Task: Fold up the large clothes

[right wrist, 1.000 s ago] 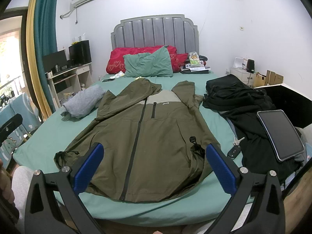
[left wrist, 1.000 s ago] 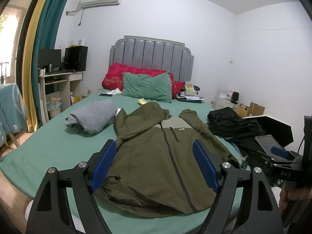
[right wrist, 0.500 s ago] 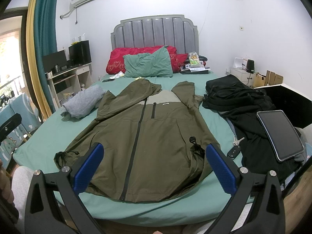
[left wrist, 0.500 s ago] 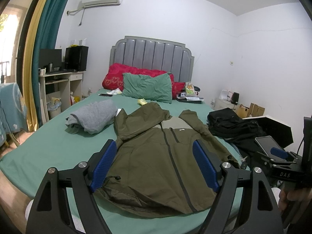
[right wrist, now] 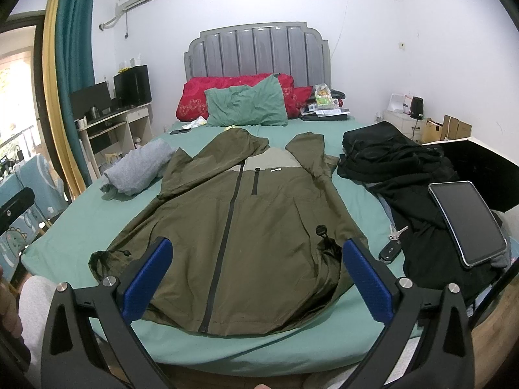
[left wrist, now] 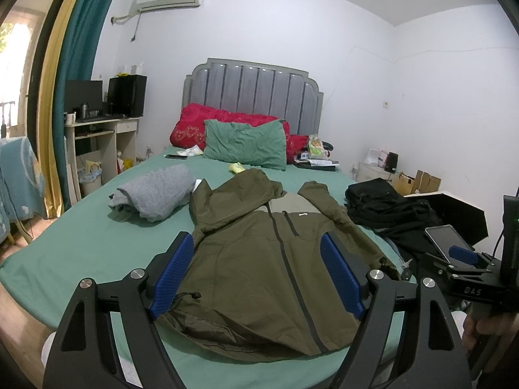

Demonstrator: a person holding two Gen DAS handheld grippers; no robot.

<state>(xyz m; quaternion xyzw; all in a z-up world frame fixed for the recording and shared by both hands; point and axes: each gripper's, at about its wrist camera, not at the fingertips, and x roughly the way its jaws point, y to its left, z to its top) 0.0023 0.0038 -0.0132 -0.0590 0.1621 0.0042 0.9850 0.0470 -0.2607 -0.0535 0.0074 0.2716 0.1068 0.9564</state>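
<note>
A bed (right wrist: 81, 223) with a green sheet fills most of both views, its grey headboard (right wrist: 256, 50) against the far wall. An olive jacket (right wrist: 233, 227) lies spread flat on the bed's middle, front up and zipped, hood toward the pillows, hem at the near edge. To its right sits a heap of black clothes (right wrist: 395, 165), with a tablet (right wrist: 467, 222) resting on top and keys (right wrist: 394, 243) just beside it. A folded grey garment (right wrist: 136, 168) lies to the jacket's left. A green pillow (right wrist: 246, 105) leans on a red one (right wrist: 194, 97). The left hand-held gripper (left wrist: 258, 274) hovers above the hem, spread wide and holding nothing; the right hand-held gripper (right wrist: 256, 278) is likewise spread wide and holding nothing.
</note>
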